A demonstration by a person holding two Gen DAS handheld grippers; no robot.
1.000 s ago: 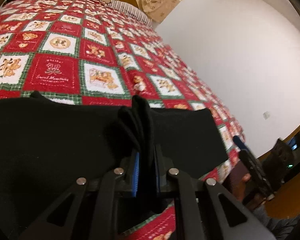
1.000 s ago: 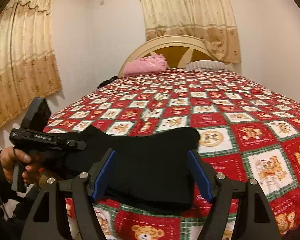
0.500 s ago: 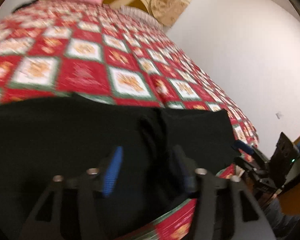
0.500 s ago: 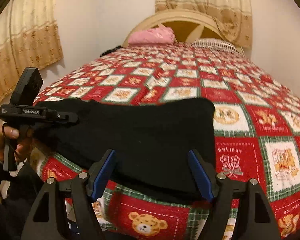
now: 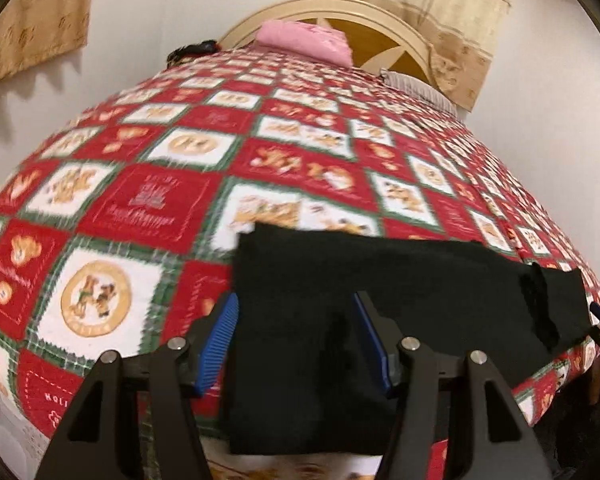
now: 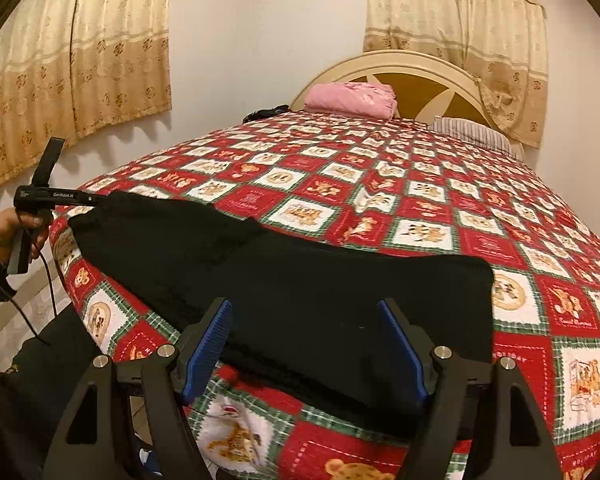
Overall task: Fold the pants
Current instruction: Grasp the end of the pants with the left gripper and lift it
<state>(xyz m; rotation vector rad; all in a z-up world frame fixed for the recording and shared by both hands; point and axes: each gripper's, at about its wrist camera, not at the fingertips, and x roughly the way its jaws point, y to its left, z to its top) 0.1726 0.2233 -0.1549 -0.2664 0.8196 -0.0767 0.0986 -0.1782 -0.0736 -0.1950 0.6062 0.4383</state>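
Black pants flat on quilt; left gripper & right gripper both released.

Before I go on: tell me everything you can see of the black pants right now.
The black pants lie folded into a long flat band across the near edge of the bed, on the red-and-white patchwork quilt. The fabric looks dark, soft and matte, with no visible print. One end hangs slightly over the bed's front edge. The left gripper and the right gripper are each open, fingers straddling the cloth without pinching it. In the left wrist view a small raised ridge shows near the far end.
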